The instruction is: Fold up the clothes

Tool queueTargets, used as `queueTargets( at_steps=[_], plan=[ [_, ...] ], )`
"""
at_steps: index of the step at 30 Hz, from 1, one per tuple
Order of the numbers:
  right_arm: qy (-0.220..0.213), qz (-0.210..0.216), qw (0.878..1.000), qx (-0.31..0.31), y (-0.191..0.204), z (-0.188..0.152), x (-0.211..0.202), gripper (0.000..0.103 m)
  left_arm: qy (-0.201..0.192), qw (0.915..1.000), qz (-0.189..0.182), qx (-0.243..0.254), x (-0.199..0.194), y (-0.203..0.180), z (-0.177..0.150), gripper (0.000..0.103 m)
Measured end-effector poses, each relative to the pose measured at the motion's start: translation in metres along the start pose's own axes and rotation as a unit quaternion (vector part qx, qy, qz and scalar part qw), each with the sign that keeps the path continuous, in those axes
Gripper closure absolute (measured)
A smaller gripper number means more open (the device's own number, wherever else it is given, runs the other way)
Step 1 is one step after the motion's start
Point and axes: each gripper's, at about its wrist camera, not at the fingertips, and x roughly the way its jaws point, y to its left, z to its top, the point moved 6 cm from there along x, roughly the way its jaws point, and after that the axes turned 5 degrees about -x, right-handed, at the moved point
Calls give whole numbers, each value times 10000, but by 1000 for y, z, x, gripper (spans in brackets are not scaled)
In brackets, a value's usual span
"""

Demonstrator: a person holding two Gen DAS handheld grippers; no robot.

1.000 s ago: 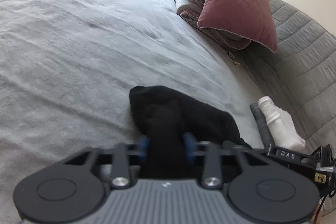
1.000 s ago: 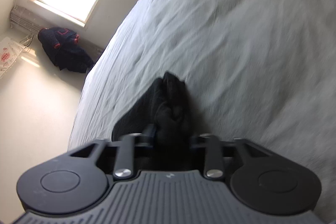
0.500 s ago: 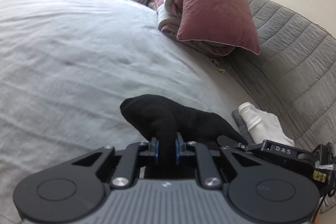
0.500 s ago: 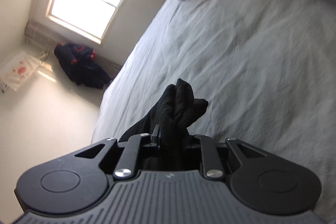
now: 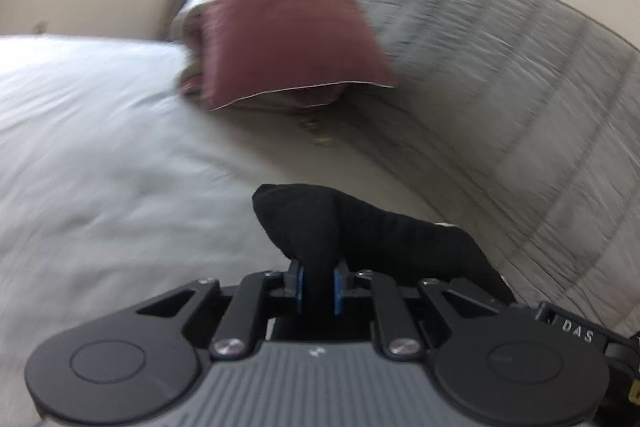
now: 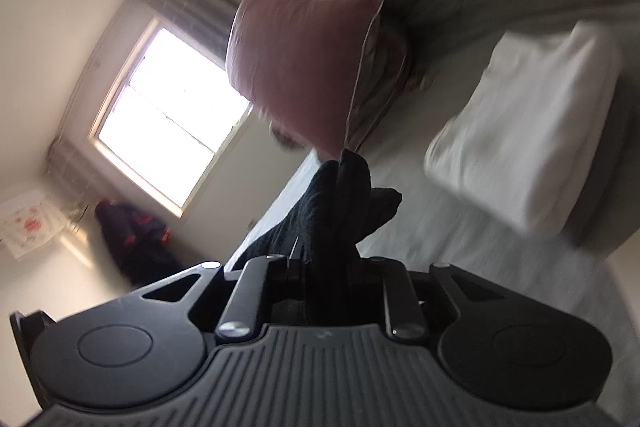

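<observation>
My left tongs (image 5: 318, 285) point slightly down over bed, blue pads (image 5: 299, 287) pinching black knit garment (image 5: 360, 227). My right tongs (image 6: 328, 267) near level, rolled sideways, clamped on same garment's (image 6: 332, 203) other bunched end. Garment hangs clear above pale grey sheet (image 5: 100, 147), wide bare stretch at left. Ahead: plush maroon pillow (image 5: 280, 11), quilted grey headboard (image 5: 500, 67), folded white cloth (image 6: 528, 127) near it.
</observation>
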Motion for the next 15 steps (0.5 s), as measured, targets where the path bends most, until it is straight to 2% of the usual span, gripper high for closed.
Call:
queueTargets(
  at_steps=[5, 9, 15],
  plan=[
    [-653, -433, 9969, 9, -21, 24, -12, 82, 168, 9974, -437, 556, 45, -46, 23, 90],
    [-945, -631, 9935, 92, -41, 35, -12, 83, 350, 9917, -749, 980, 81, -75, 30, 91],
    [-1183, -992, 9876, 266, -63, 43, -14, 83, 570, 9784, -1177, 1600, 125, -105, 34, 91]
  ],
)
